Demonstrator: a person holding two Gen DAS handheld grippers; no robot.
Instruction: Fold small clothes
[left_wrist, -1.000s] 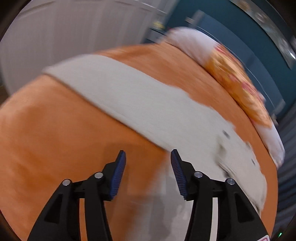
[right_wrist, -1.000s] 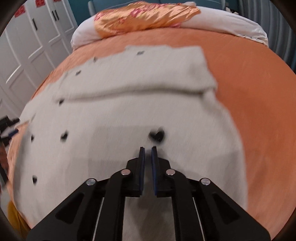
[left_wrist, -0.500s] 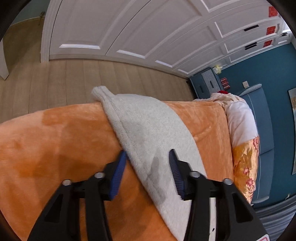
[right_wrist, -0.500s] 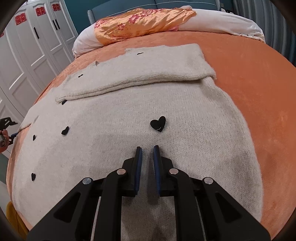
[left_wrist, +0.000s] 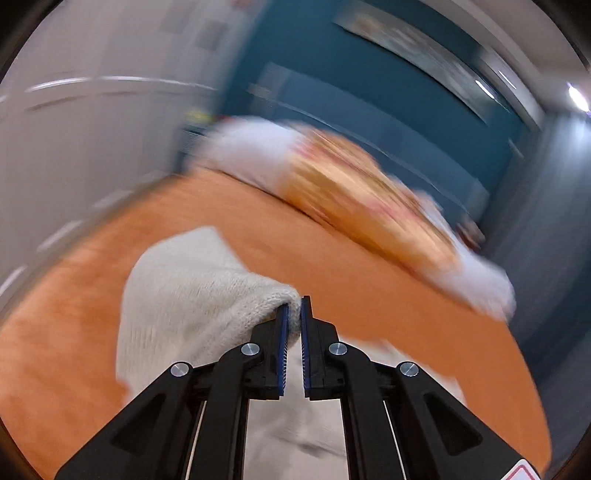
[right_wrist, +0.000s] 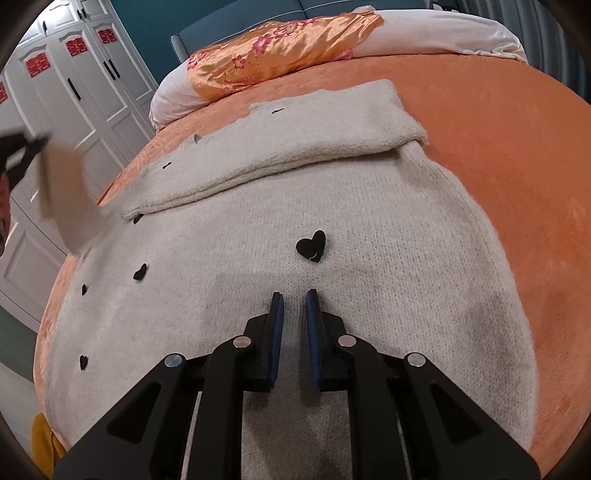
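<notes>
- Bedroom: orange bedspread (right_wrist: 517, 155) with white wardrobes (right_wrist: 85, 85) on one side, a teal wall behind, and a satin floral pillow (right_wrist: 280, 51) at the head of the bed.
- Your cream knit sweater (right_wrist: 332, 206), with small black hearts (right_wrist: 312, 245) on it, lies flat on the bedspread. One sleeve (right_wrist: 295, 144) is already folded across the upper part.
- Left gripper (left_wrist: 293, 314): the jaws have just been closing and are now clamped on the cuff end of the other sleeve (left_wrist: 192, 295). Knit is bunched between the pads. That view is motion-blurred, so I can't judge how deep the bite goes.
- In the right wrist view the lifted sleeve shows as a blurred strip at the left edge, raised off the bed.
- Right gripper (right_wrist: 294, 299): jaws nearly together with a narrow gap and nothing between them. It hovers over the sweater body below the big heart. I can't tell whether the tips touch the knit.
- Handling, my read: the knit is soft, light and stretchy. It will drape and sag from a single pinch and slide little on the plush bedspread.
- Hold it at the cuff or hem, where the knit is doubled. A thin pinch mid-panel will likely just stretch the fabric.
- Use the right tips to pin the body while you carry the sleeve across, otherwise the whole sweater may drag.
</notes>
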